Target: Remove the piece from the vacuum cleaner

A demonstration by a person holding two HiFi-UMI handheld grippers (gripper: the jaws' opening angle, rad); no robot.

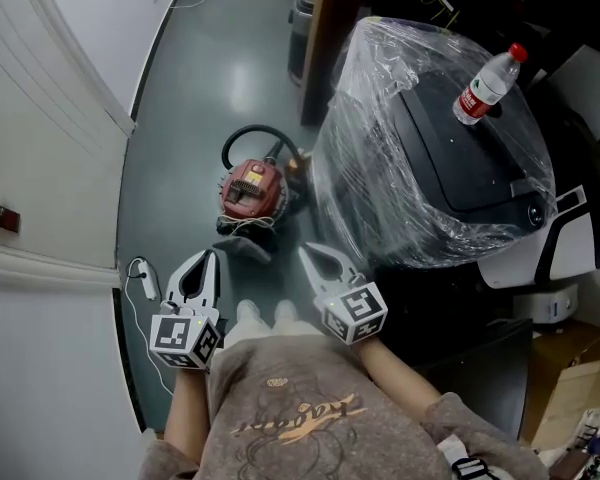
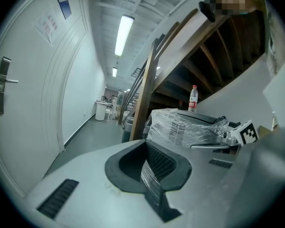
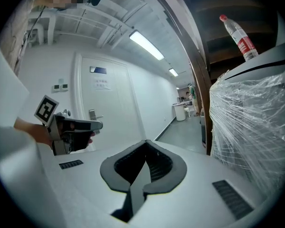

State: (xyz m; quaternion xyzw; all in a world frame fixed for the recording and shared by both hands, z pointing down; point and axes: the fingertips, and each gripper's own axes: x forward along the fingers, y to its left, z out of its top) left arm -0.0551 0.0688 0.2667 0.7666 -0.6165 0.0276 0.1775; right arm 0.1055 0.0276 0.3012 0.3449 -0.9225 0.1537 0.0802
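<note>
While I hold left gripper (image 1: pixel 209 258) and right gripper (image 1: pixel 307 253) closed, empty | vacuum cleaner (image 1: pixel 252 190) on floor (image 1: pixel 185 108); bottle (image 1: pixel 488 85) atop wrapped machine (image 1: pixel 420 183)

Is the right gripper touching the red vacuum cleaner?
Apart. The head view shows bare floor between the right gripper and the vacuum cleaner.

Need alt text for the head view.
A person's left hand-held gripper and right hand-held gripper, both shut and empty, point toward a red vacuum cleaner on the grey floor. Right of it, a plastic-wrapped black unit carries a water bottle.
</note>
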